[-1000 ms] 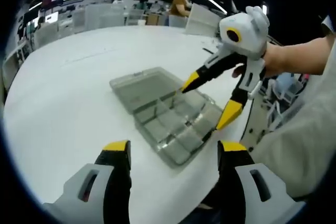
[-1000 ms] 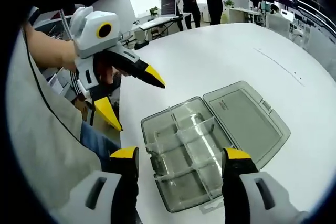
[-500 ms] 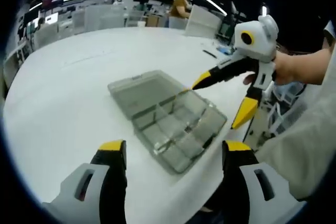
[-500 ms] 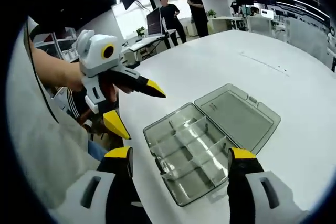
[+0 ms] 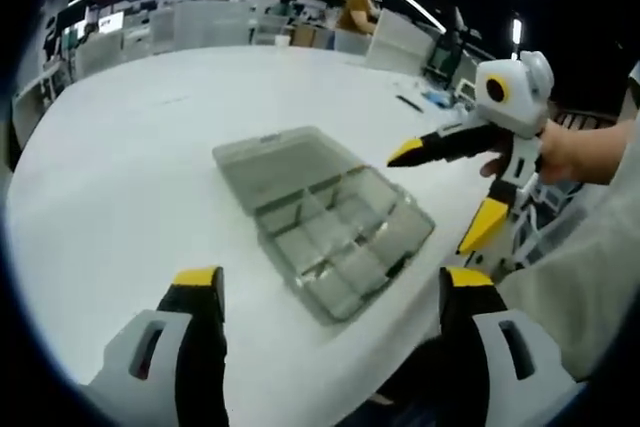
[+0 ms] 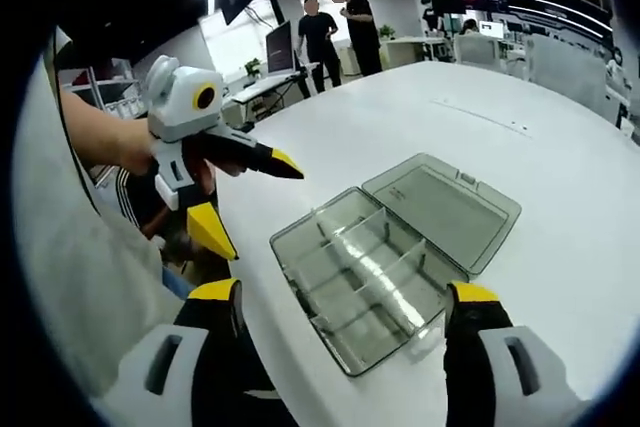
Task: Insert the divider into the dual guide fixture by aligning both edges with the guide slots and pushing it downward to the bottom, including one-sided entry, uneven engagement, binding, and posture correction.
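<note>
A clear grey compartment box (image 5: 330, 232) lies on the white table (image 5: 120, 167) with its lid (image 5: 275, 162) folded flat behind it. Clear dividers (image 6: 372, 265) stand inside the box (image 6: 355, 287), splitting it into several cells. My left gripper (image 5: 330, 282) hovers open and empty in front of the box. In the same view my right gripper (image 5: 447, 192) hangs open to the right of the box, off its edge. In the right gripper view my right gripper (image 6: 343, 292) is open above the box's near end, and my left gripper (image 6: 250, 202) is open to the left of the box.
The table edge (image 6: 240, 277) runs close beside the box, on the person's side. A hand (image 5: 565, 152) and a light sleeve (image 6: 70, 277) show there. Two people (image 6: 335, 22) stand by desks far back. A small dark item (image 5: 410, 103) lies on the table beyond the box.
Both grippers have drawn back from the box and stay open. The right gripper, whose upper tip was over the box's edge, now hangs clear to its right.
</note>
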`<state>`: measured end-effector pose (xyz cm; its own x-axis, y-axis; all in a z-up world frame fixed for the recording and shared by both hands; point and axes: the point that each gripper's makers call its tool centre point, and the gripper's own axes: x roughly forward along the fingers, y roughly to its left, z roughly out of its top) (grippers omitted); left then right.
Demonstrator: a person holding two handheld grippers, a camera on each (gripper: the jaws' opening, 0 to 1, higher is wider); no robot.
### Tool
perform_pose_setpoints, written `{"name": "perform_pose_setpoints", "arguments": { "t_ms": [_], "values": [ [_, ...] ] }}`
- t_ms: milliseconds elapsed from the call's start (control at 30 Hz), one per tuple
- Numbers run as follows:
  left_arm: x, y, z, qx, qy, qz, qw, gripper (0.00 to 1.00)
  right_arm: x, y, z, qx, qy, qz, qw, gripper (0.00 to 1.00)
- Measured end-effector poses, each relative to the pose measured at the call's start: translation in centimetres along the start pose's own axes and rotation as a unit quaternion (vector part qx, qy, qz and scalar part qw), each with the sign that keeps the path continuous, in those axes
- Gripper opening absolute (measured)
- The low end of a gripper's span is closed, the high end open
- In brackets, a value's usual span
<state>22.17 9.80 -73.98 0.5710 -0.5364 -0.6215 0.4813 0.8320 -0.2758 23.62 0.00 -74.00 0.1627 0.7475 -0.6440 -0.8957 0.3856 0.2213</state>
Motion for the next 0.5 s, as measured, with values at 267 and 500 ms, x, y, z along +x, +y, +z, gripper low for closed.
{"name": "perform_pose_setpoints", "arguments": {
  "t_ms": [267,500],
  "values": [
    [-0.2,-0.1,0.0,-0.004,-0.005,0.007,1.0000,0.90,-0.9,-0.6,-0.9,0.025,-0.009,-0.033,0.9991,0.83],
    [-0.3,0.0,-0.4,-0.017,-0.008,0.012,0.9998,0.92,-1.6,-0.9,-1.7,0.046,-0.015,-0.054,0.9974,0.83]
  ]
}}
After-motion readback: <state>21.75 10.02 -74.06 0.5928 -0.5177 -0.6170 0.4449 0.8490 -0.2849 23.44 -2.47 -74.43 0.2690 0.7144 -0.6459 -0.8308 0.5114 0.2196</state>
